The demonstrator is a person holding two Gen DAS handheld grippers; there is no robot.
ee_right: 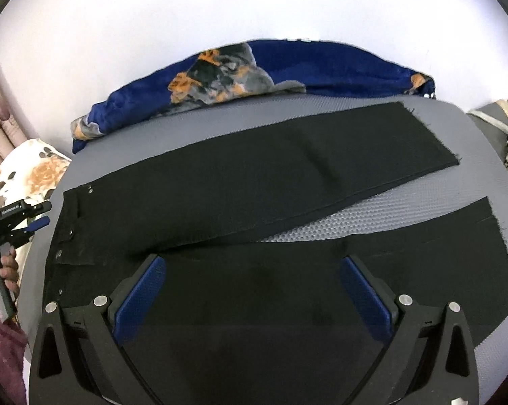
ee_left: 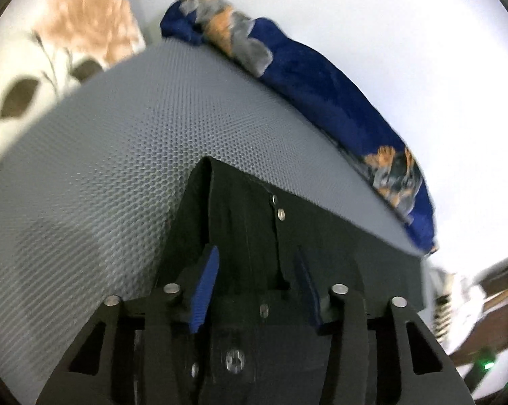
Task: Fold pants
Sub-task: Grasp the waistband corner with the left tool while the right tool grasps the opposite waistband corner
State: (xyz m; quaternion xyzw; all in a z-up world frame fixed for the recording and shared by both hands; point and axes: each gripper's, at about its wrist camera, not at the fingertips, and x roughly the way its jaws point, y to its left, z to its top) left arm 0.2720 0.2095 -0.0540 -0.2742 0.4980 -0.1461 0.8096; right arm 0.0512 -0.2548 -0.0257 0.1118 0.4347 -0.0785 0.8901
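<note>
Pants [ee_right: 199, 182], black, are lying flat on the grey mat [ee_right: 321, 226], waistband toward the left of the right wrist view, legs running right and splitting into a V with mat showing between them. Right gripper [ee_right: 254, 287] is hanging over the near leg, jaws spread wide, blue pads [ee_right: 142, 290] apart with cloth below them, nothing pinched. Left gripper [ee_left: 257, 276] is sitting at the waistband end, over the fly with its metal buttons [ee_left: 281, 214]; jaws are partly spread, cloth lying in the gap, pads not visibly pressing on it. In the right wrist view the left gripper [ee_right: 34, 216] is showing at the left edge, just beside the waistband, with a hand [ee_right: 4, 270] on its handle. Blue blanket [ee_right: 287, 67] is lying bunched along the far edge of the mat, near the far leg. Floral cloth [ee_left: 68, 33] is sitting off the mat's corner beyond the waistband end. Left wrist view is motion-blurred.
</note>
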